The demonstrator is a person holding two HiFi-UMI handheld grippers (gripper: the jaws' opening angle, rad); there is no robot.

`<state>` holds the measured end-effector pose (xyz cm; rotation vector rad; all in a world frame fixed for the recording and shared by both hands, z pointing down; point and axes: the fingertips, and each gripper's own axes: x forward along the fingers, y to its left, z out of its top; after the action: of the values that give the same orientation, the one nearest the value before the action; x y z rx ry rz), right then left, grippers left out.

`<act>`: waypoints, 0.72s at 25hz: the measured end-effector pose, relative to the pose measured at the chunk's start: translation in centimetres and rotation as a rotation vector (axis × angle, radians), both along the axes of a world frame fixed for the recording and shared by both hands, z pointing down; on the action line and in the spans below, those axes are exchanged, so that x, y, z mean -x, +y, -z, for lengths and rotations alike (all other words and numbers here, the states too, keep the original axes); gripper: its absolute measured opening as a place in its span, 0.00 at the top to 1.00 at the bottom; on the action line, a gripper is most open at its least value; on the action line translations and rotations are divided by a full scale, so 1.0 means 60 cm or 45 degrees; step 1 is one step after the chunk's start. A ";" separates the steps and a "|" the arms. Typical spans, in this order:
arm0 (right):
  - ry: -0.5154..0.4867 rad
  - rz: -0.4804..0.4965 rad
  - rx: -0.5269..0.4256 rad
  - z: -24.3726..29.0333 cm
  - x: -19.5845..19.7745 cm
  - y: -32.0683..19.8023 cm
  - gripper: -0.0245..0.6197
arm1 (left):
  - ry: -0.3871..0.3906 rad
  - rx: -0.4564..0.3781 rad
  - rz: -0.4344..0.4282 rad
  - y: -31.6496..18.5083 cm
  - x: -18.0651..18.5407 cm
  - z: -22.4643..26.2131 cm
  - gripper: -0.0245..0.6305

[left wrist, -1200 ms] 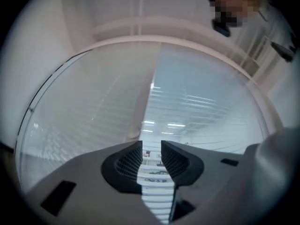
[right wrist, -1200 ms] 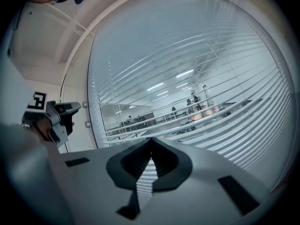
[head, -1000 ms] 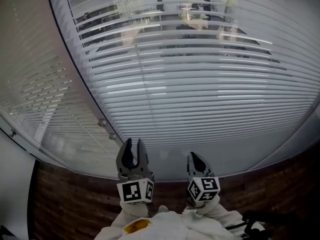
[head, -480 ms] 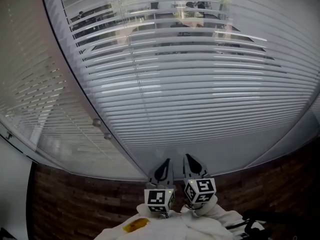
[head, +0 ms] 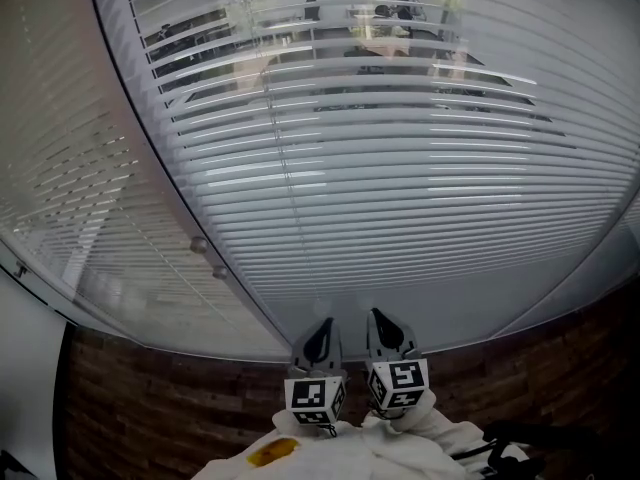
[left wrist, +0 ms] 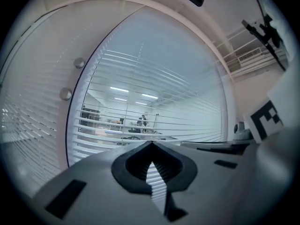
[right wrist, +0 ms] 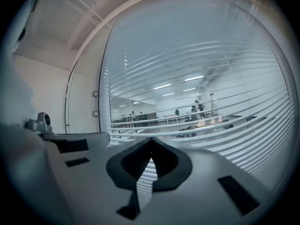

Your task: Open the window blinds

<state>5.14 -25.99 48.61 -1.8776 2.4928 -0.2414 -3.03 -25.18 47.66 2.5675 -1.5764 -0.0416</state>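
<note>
Head view: A glass partition point(head: 470, 313) above a dark brick-patterned band point(head: 150, 408) filled the bkgd, w/ the window blinds point(head: 400, 188) hanging behind the pane, slats horizontal. Desks and people point(head: 400, 8) in a lit office showed btwn the upper slats, while the lower slats read as closer-packed bands. Two round fittings point(head: 199, 245) sat just left of the blinds' edge. At bottom centre the left gripper point(head: 325, 324) and right gripper point(head: 378, 316) pointed side by side at the foot of the blinds, near ea. other but apart, their marker cubes point(head: 315, 400) facing the camera over white sleeves point(head: 400, 438). Whether either tip touched the glass couldn't be told

Left gripper view: the jaws were closed, tips meeting w/ nothing btwn them, only slats showing through the slot behind the tips. The blinds stood straight ahead, the round fittings to their left, and the right gripper's cube sat at the right edge

Right gripper view: the jaws were likewise closed tip to tip and empty. The blinds filled the view ahead, w/ ceiling lights point(right wrist: 183, 82) and figures visible through the slat gaps. The left gripper's body lay at lower left, the fittings on the wall strip beyond it
</note>
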 end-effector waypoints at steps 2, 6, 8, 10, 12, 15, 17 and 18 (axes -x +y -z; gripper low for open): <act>-0.006 0.002 0.001 0.000 0.003 -0.001 0.94 | 0.002 0.005 0.002 -0.001 0.004 -0.002 0.96; -0.011 0.002 0.002 -0.002 0.004 -0.003 0.94 | 0.007 0.013 0.010 -0.006 0.010 -0.008 0.96; -0.012 -0.003 0.006 -0.003 0.002 -0.005 0.94 | 0.010 0.017 0.014 -0.009 0.013 -0.009 0.96; -0.012 -0.007 0.007 -0.003 0.000 -0.006 0.95 | 0.011 0.021 0.019 -0.012 0.015 -0.009 0.96; -0.012 -0.011 0.007 -0.003 -0.002 -0.007 0.95 | 0.012 0.023 0.018 -0.014 0.014 -0.010 0.96; -0.016 -0.016 0.013 -0.005 -0.004 -0.008 0.95 | 0.011 0.028 0.013 -0.015 0.011 -0.012 0.96; -0.017 -0.020 0.016 -0.005 -0.008 -0.007 0.95 | 0.010 0.030 0.011 -0.014 0.008 -0.012 0.96; -0.018 -0.021 0.016 -0.005 -0.010 -0.007 0.94 | 0.009 0.031 0.011 -0.013 0.006 -0.012 0.96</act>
<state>5.73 -26.39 48.89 -1.8935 2.4717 -0.2698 -3.39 -25.94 48.36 2.5398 -1.5755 -0.0326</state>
